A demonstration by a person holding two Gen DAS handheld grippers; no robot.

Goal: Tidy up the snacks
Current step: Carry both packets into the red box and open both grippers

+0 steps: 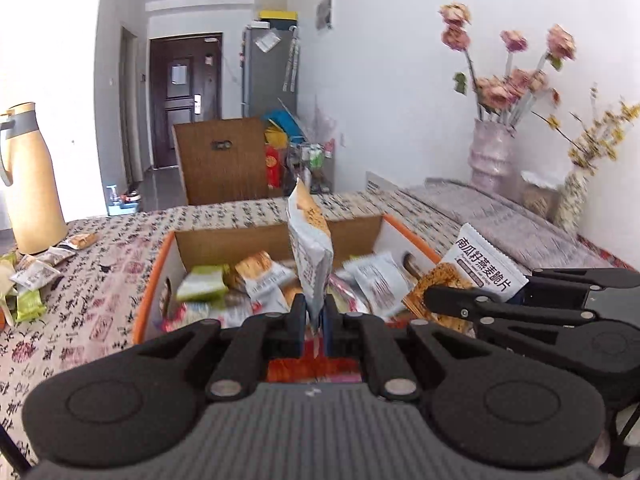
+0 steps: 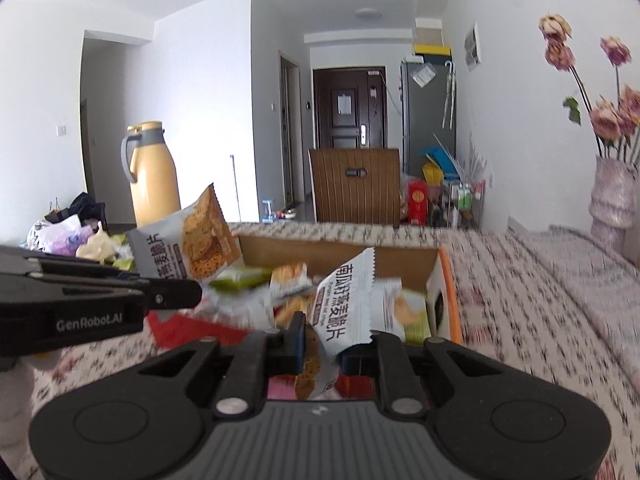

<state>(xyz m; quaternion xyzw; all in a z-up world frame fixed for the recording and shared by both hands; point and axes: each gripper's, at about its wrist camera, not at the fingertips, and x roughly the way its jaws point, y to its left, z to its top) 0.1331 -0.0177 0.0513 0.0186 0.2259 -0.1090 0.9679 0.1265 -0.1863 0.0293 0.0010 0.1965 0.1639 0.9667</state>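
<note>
left claw (image 1: 314, 316) pinches a snack packet (image 1: 310, 248) upright; right claw (image 2: 320, 340) grips another packet (image 2: 344, 304); snack box (image 1: 276, 236) just ahead.

White walls (image 2: 208, 92) and a white ceiling with a round lamp (image 2: 369, 13) close a bright, daylit room. At the far end a dark door (image 1: 186, 96) stands beside a grey fridge (image 1: 268, 76) with boxes on top. A brown chair (image 1: 224, 160) backs against the surface, which wears a cloth (image 1: 92, 280) printed with black characters. A vase (image 1: 492, 156) of pink flowers stands by the right wall, a tan jug (image 2: 154, 176) at left
</note>
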